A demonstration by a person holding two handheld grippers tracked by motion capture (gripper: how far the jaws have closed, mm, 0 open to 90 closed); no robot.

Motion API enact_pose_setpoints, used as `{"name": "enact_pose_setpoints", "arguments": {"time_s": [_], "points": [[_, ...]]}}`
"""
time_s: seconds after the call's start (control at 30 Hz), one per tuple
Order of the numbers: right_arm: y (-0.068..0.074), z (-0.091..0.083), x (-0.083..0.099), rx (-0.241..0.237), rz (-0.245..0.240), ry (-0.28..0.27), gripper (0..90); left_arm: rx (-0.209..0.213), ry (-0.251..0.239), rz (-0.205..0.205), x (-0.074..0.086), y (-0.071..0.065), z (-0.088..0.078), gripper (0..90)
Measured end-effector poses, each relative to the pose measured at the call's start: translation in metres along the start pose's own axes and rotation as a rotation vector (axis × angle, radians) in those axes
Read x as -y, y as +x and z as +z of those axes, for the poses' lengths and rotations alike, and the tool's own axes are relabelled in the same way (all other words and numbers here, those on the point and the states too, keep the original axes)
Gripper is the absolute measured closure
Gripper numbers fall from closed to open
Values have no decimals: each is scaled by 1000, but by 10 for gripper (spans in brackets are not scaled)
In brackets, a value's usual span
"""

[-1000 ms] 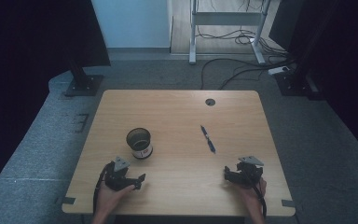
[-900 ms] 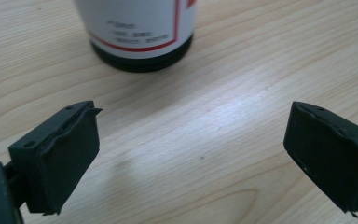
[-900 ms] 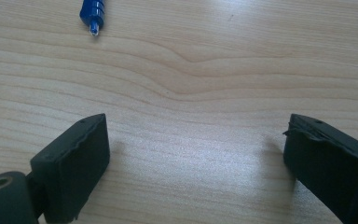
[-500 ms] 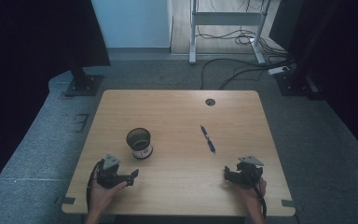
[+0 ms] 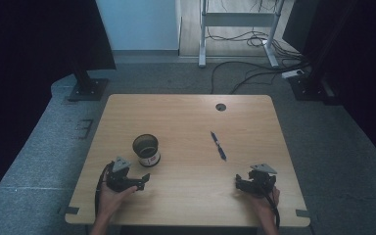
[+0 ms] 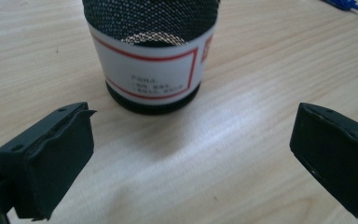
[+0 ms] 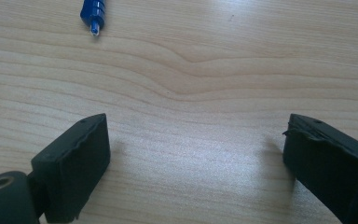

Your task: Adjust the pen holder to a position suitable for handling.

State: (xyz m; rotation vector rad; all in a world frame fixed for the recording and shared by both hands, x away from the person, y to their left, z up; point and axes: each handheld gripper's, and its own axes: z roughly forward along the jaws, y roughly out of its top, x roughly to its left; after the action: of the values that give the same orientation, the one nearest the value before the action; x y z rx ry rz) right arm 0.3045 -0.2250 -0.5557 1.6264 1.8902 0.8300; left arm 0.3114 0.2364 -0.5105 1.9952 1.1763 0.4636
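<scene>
A black mesh cup (image 6: 151, 51) with a red-bordered white label stands upright just ahead of the left gripper's (image 6: 191, 144) spread fingers (image 6: 51, 158). 1 blue pen (image 5: 219, 145) lies flat, well beyond the right gripper's (image 7: 196, 163) parted fingers (image 7: 74, 163).

Mesh cup (image 6: 151, 51) blocks fwd of left gripper (image 6: 191, 154); w/ bare table (image 5: 186, 117) elsewhere.
</scene>
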Motion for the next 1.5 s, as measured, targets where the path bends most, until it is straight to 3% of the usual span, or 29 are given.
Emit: {"name": "enact_pose_setpoints", "arguments": {"time_s": [0.4,0.6,0.97,1.33,1.47,1.5], "points": [[0,0,0,0,-1,-4,79,-9,-9,-12,-13,5,15,0],[0,0,0,2,-2,-5,84,-20,-16,3,-19,6,22,0],[0,-1,0,1,-2,-7,92,-30,-28,-33,-25,13,39,0],[0,-1,0,5,-1,-10,103,-54,-57,2,-36,13,51,0],[0,-1,0,3,-1,-10,106,-79,-62,6,-35,13,57,10],[0,-1,0,2,0,-10,107,-90,-83,7,-35,12,58,35]]}}
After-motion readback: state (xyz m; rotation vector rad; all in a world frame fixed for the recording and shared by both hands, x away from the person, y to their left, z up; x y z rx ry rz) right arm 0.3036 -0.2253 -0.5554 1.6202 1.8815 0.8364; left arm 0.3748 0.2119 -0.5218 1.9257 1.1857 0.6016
